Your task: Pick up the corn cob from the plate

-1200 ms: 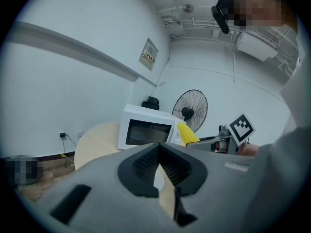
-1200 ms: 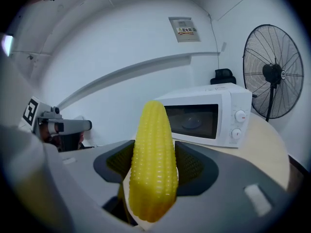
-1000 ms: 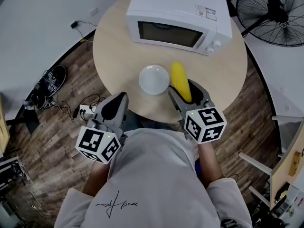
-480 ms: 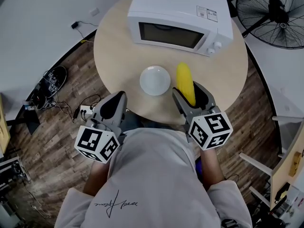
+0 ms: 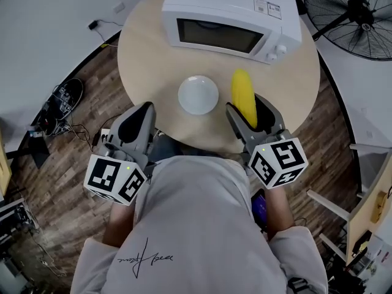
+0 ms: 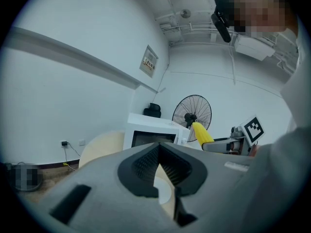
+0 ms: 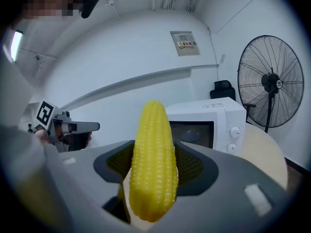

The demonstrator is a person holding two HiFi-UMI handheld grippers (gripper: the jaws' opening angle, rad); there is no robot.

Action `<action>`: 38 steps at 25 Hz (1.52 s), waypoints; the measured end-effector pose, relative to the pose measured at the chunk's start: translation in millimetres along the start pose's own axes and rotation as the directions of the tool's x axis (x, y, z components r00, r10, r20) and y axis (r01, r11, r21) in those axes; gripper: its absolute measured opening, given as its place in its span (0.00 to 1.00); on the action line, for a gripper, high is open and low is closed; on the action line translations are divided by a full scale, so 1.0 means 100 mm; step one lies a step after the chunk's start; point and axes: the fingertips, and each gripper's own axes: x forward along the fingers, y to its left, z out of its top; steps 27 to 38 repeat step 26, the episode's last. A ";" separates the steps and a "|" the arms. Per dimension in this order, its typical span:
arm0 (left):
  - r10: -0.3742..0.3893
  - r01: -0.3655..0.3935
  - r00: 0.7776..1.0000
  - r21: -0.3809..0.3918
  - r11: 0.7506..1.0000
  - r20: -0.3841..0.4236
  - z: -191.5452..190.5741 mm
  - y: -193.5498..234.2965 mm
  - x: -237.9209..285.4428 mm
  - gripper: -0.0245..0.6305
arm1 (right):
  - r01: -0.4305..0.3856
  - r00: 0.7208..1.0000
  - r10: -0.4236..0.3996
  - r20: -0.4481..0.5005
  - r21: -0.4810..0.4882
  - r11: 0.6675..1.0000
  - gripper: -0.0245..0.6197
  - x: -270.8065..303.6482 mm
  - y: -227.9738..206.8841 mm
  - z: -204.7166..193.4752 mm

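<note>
From your head camera, you are looking down on a round table (image 5: 147, 48) with a pale, smooth wood-look top. A boxy white microwave (image 5: 233, 8) with a dark glass door is sitting at its 12 o'clock edge. A small round white plate (image 5: 198, 94), glossy and bare, is resting near the 6 o'clock edge. Your right gripper (image 5: 250, 107) is clenching the corn cob (image 5: 242, 95) between its grey jaws. The cob is off the plate, just beside it at the plate's 3 o'clock, with its tip pointing toward the microwave. Your left gripper (image 5: 139, 114) is hanging at the table's 7 o'clock edge, outside the rim and over the dark plank floor (image 5: 86, 109).

In the left gripper view, the two ribbed black pads are pressing together at their tips with nothing between them. A sliver of the white plate is showing through the slit below.

In the right gripper view, the ribbed pads are squeezing the cob at its thick lower half. The cob is bright yellow, tapered and blunt-tipped, with neat rows of small rounded kernels. It is standing nearly upright in the jaws. A round wire-caged black fan (image 7: 269, 81) is standing at 2 o'clock behind the microwave.
</note>
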 end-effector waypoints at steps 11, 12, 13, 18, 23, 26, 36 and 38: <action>-0.009 0.008 1.000 -0.017 1.000 -0.030 -0.09 -0.03 0.07 0.03 | -0.051 0.999 0.051 -0.007 0.022 0.998 0.45 0.00 -0.07 0.04; -0.010 0.010 0.999 -0.020 1.000 -0.034 -0.10 -0.03 0.08 0.03 | -0.053 0.999 0.053 -0.007 0.024 0.998 0.45 0.01 -0.07 0.04; -0.012 0.011 0.999 -0.021 1.000 -0.037 -0.11 -0.03 0.09 0.03 | -0.055 0.998 0.056 -0.008 0.027 0.998 0.45 0.02 -0.08 0.04; -0.015 0.014 0.999 -0.020 1.000 -0.045 -0.12 -0.03 0.13 0.03 | -0.065 0.998 0.065 -0.014 0.033 0.997 0.45 0.03 -0.08 0.02; -0.015 0.014 0.999 -0.021 1.000 -0.044 -0.09 -0.03 0.18 0.03 | -0.068 0.997 0.069 -0.017 0.035 0.997 0.45 0.04 -0.11 0.03; -0.013 0.012 0.999 -0.025 1.000 -0.044 -0.10 -0.02 0.22 0.03 | -0.065 0.998 0.066 -0.018 0.034 0.997 0.45 0.05 -0.17 0.03; -0.013 0.012 0.999 -0.025 1.000 -0.044 -0.10 -0.02 0.22 0.03 | -0.065 0.998 0.066 -0.018 0.034 0.997 0.45 0.05 -0.17 0.03; -0.013 0.012 0.999 -0.025 1.000 -0.044 -0.10 -0.02 0.22 0.03 | -0.065 0.998 0.066 -0.018 0.034 0.997 0.45 0.05 -0.17 0.03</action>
